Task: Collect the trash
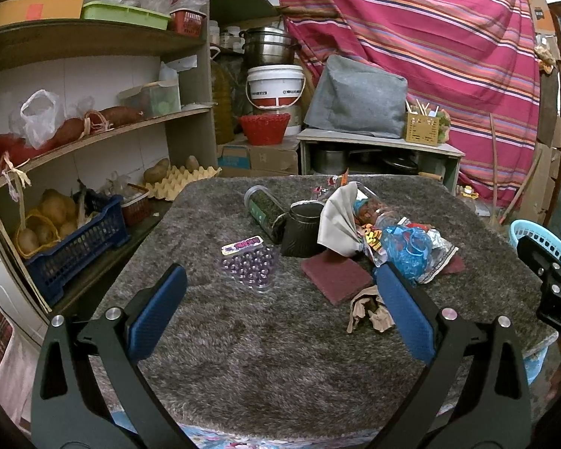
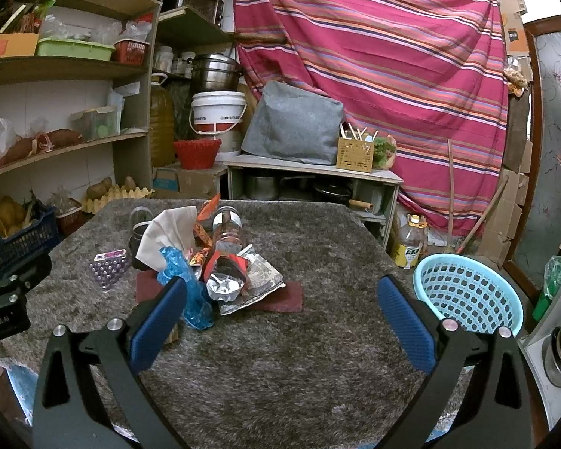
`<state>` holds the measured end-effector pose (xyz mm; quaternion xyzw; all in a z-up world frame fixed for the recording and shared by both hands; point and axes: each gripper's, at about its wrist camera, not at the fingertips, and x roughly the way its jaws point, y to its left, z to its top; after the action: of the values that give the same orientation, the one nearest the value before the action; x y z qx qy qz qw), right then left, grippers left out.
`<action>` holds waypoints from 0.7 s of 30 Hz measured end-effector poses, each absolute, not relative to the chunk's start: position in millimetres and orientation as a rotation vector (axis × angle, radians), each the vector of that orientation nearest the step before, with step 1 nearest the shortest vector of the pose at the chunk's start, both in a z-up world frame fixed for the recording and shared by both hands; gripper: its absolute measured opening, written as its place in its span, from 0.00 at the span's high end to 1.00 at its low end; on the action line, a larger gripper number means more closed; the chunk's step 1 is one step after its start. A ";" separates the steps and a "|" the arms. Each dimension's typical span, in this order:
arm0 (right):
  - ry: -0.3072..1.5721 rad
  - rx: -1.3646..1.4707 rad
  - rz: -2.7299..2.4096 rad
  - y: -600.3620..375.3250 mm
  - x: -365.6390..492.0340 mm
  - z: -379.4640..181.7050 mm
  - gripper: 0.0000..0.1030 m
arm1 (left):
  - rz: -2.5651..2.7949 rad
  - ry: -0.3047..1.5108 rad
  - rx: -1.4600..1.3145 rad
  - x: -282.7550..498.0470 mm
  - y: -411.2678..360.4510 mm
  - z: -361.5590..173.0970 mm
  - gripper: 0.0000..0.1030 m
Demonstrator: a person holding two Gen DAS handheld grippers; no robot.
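A heap of trash lies on the grey shaggy table cover (image 1: pixel 243 336): a blue plastic bag (image 1: pixel 407 250), foil wrappers (image 2: pixel 226 286), a white cloth (image 1: pixel 338 220), a crumpled brown paper (image 1: pixel 366 310), a clear jar (image 2: pixel 226 230), a black cup (image 1: pixel 301 230) and a green-filled jar (image 1: pixel 263 211). A blister pack of purple beads (image 1: pixel 248 265) lies apart to the left. My left gripper (image 1: pixel 280 288) hovers open just short of the heap. My right gripper (image 2: pixel 280 299) is open too, to the right of the pile. A light-blue basket (image 2: pixel 467 292) stands off the table's right edge.
Two maroon scouring pads (image 1: pixel 334 275) lie under the heap. Shelves (image 1: pixel 93 138) with potatoes, egg trays and crates stand at the left. Behind the table are a low cabinet (image 2: pixel 310 172), a white bucket (image 2: pixel 217 114) and a striped red curtain (image 2: pixel 374 56).
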<state>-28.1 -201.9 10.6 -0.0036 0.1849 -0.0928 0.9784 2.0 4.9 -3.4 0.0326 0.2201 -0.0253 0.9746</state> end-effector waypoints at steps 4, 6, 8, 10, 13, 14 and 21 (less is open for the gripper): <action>0.371 -0.007 -0.188 -202.3 -28.5 10.4 0.03 | -0.052 0.444 0.065 2.1 5.2 -3.9 0.05; 0.370 -0.008 -0.189 -201.8 -27.9 9.9 0.03 | -0.052 0.443 0.066 2.5 4.3 -4.6 0.05; 0.371 -0.007 -0.187 -202.4 -28.5 10.3 0.03 | -0.051 0.446 0.065 2.8 4.4 -4.6 0.05; 0.373 -0.008 -0.187 -202.0 -27.9 9.6 0.03 | -0.053 0.447 0.061 2.2 5.5 -4.4 0.05; 0.372 -0.008 -0.187 -202.3 -28.4 9.8 0.03 | -0.052 0.447 0.062 1.9 5.1 -4.5 0.05; 0.372 -0.008 -0.187 -202.3 -28.0 9.4 0.03 | -0.051 0.447 0.063 2.0 4.8 -4.9 0.05; 0.379 0.001 -0.184 -205.0 -28.3 5.8 0.03 | -0.050 0.444 0.057 1.4 5.8 -4.5 0.05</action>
<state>-28.3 -205.0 5.8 0.0007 0.1879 -0.0913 0.9779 1.4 5.8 -4.5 0.0282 0.2201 -0.0248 0.9748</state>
